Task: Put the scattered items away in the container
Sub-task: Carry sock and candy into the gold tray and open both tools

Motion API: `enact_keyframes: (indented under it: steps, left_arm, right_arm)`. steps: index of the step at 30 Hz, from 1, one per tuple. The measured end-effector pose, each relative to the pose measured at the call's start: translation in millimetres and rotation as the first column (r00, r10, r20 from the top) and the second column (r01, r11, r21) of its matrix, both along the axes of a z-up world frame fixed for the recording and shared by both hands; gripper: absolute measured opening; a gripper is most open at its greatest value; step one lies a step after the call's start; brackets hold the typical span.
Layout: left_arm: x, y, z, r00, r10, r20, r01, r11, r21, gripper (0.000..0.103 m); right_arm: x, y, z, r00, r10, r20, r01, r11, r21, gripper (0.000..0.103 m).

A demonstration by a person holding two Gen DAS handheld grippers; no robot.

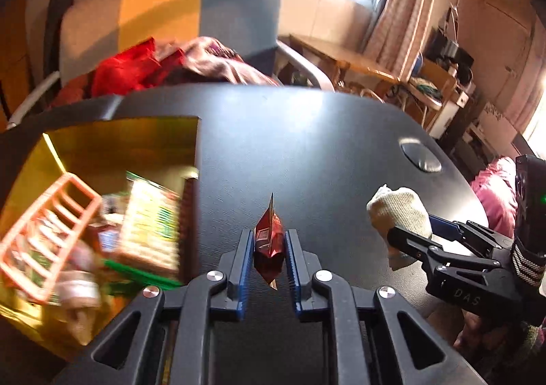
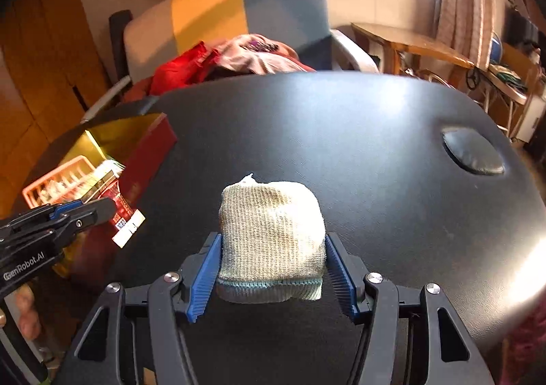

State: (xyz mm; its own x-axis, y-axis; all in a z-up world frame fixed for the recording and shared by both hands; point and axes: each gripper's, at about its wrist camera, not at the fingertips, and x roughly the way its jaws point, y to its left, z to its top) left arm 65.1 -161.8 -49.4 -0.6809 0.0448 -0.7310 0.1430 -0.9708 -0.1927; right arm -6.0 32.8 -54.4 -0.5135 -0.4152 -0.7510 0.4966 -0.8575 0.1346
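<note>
The black tabletop (image 2: 341, 146) carries, at its left edge, the red gift box (image 2: 146, 153) with a gold lining that serves as the container; it already holds a salmon-pink plastic rack (image 1: 51, 231) and a green-printed packet (image 1: 150, 228), both blurred; next in size, the left hand-held gripper (image 1: 269, 255) is closed on a small red foil sachet (image 1: 269, 241), and the right hand-held gripper (image 2: 271, 265) is clamped on a folded beige knit cloth (image 2: 271, 234) with a blue-grey hem; both things appear lifted clear of the tabletop, the sachet just right of the box, the cloth further right and well apart from it. To do this carry well, I judge each hand should travel left over the box wall, keep its grip until the thing is above a free patch of the lining, then let go low; the left should go first so the two do not collide. The sachet stands on end, its long axis running up and away along the fingers, sealed tip pointing away from the camera; the cloth's hem faces the wrist and its bunched end points away; its long axis I cannot tell.
</note>
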Motion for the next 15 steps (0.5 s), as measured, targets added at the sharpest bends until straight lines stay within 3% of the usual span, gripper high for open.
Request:
enact_keyframes:
  steps: [9,15]
  left_arm:
    - [43.0,-71.9,37.3,0.986,0.139,-0.092,-0.14,0.99,0.004,0.018]
    - [69.3,-136.3,44.8,0.952,0.289,-0.102,-0.291,0.957,-0.003,0.018]
  right_arm:
    - [16.4,-85.2,31.1,0.982,0.189,-0.013,-0.189,0.974,-0.124,0.061]
    - [26.8,-162.4,38.1,0.945,0.325,-0.039,-0.327,0.937,-0.12,0.061]
